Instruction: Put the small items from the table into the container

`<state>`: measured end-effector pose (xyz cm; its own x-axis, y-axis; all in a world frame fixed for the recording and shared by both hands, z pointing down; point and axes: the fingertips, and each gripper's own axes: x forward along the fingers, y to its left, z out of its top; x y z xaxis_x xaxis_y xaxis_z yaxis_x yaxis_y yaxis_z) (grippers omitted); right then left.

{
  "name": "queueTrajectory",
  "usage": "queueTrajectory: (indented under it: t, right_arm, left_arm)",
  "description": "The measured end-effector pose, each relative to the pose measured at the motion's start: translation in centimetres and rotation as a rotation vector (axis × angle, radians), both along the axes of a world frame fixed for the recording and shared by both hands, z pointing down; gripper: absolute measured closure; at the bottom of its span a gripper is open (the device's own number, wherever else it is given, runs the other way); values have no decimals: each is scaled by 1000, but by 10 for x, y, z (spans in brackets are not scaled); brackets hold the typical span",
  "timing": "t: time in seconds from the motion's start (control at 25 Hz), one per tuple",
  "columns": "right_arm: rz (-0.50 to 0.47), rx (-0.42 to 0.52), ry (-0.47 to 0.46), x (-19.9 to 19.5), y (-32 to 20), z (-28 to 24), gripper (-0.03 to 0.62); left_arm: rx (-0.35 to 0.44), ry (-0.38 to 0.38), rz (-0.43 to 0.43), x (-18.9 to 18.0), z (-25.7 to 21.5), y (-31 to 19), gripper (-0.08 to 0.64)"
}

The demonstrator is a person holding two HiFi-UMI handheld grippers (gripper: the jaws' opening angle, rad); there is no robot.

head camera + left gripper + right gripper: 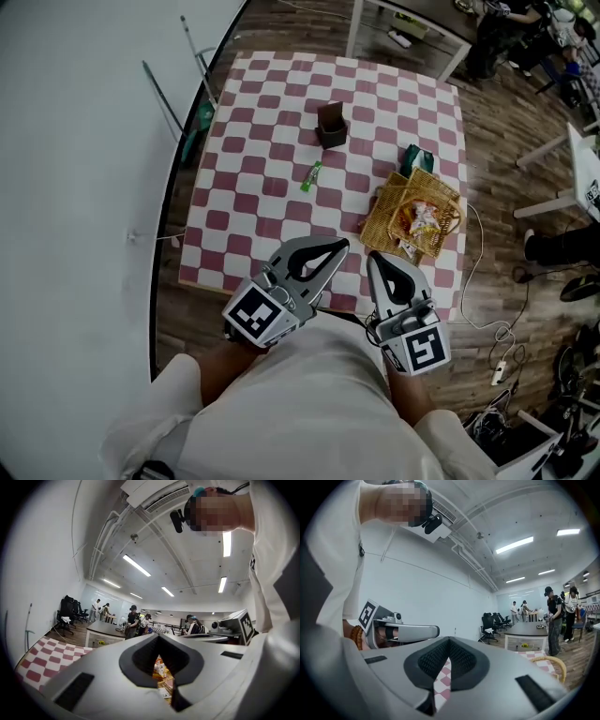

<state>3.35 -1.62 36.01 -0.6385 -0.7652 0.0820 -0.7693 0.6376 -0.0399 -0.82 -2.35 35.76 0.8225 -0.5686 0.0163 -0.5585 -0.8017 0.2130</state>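
Observation:
A wicker basket [380, 220] with snack packets inside stands on the checkered table [272, 94] near its front right corner. A small green packet [310, 175] lies alone at the table's middle, and a green bag [416, 158] rests against the basket's far side. My left gripper [339, 247] and right gripper [373, 255] hover side by side over the table's front edge, held close to my body. Both are shut and hold nothing. In the left gripper view, the shut left gripper [158, 636] shows basket contents [161, 667] through its slit.
A dark open box [330, 125] stands upright behind the green packet. A white wall runs along the left. Other tables [412, 23], chairs and cables [497, 328] lie to the right and beyond. People stand in the far room.

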Motion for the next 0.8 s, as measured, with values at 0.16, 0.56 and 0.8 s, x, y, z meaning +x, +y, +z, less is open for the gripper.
queueTrajectory:
  t: [0.16,0.56,0.8]
  right_arm:
    - [-12,2,0,-6,-1,-1,588]
    - [-5,-1,5,-5,-2,2,588]
    - [6,-11,13,-3,-6,9,588]
  left_arm:
    - [0,3,-12,-5,1,-2,538]
    - [-1,-28,-4,-2,8,-6,534]
    - [-19,-75,-1,0,22,-11,523]
